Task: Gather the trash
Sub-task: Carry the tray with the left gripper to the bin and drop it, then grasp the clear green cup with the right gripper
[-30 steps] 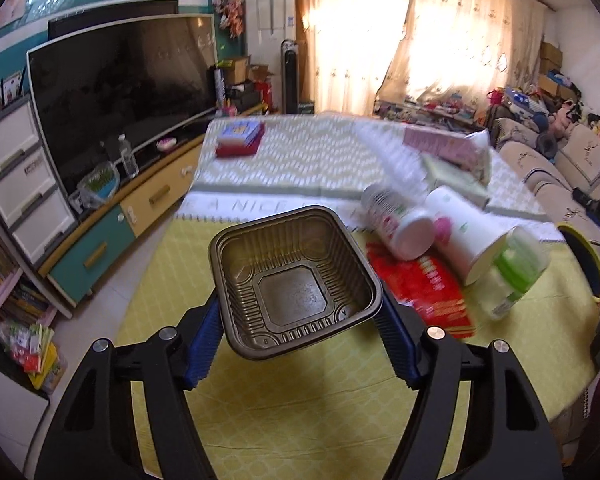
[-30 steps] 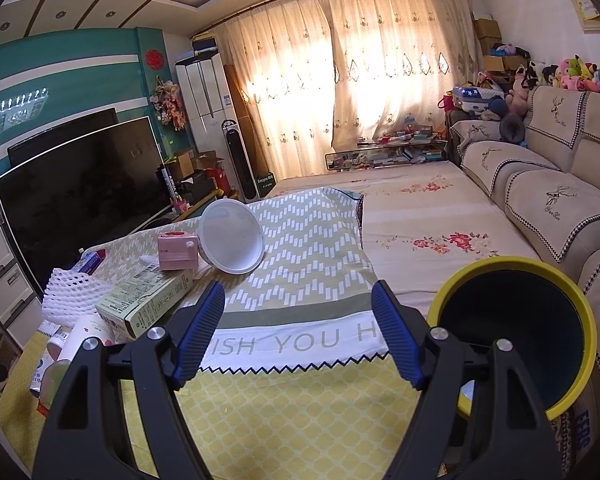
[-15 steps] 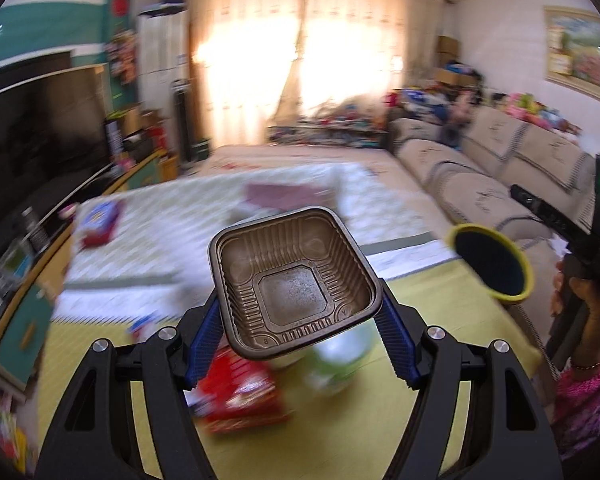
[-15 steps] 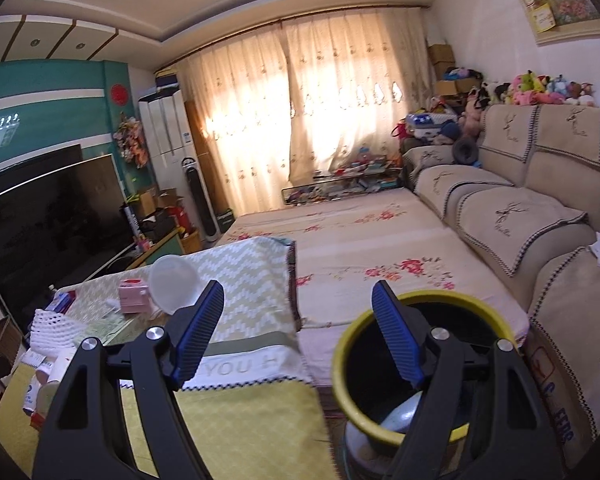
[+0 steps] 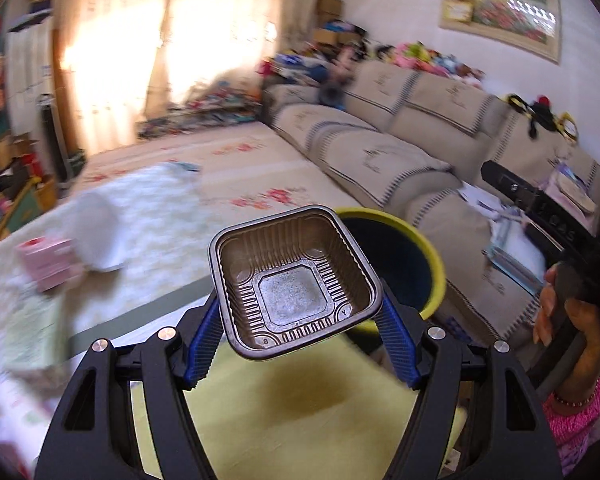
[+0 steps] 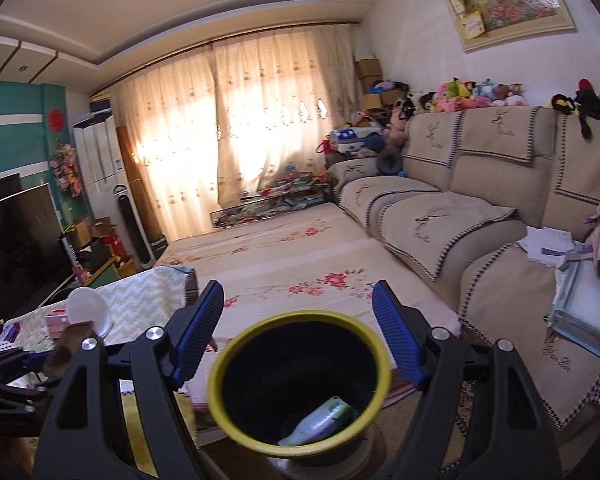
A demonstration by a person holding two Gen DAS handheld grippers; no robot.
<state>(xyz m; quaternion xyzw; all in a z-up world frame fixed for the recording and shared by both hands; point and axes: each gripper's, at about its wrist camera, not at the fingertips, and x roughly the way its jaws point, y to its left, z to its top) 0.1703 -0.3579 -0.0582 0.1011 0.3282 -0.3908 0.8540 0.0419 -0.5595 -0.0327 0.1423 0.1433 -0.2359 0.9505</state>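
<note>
**Kid:** Brown plastic, is that what you are holding?

**Me:** Yes. My left hand-held gripper (image 5: 300,344) is squeezing a brown plastic tray (image 5: 296,282) between its two blue fingers (image 5: 202,346). I see it held up in the air with its open side facing the camera.

**Kid:** Where is the bin?

**Me:** I see the yellow-rimmed bin (image 5: 428,268) just behind the tray in the left wrist view, a bit to the right. The tray covers part of its rim. Under the tray is the yellow tabletop (image 5: 300,412).

**Kid:** And your other one?

**Me:** My right hand-held gripper (image 6: 298,340) has its fingers spread wide with nothing between them. It hangs over the bin (image 6: 300,380), looking down into it.

**Kid:** Is anything inside?

**Me:** I see a green and white bottle (image 6: 320,420) lying on its side at the bottom.

**Kid:** What else is on the tabletop?

**Me:** I can see a pink box (image 6: 58,320) and a white round lid (image 6: 90,310) just beside it. In the left wrist view they are blurry.

**Kid:** Whose hand is that?

**Me:** That is the person's right hand (image 5: 572,320), wrapped around the other gripper's handle.
</note>
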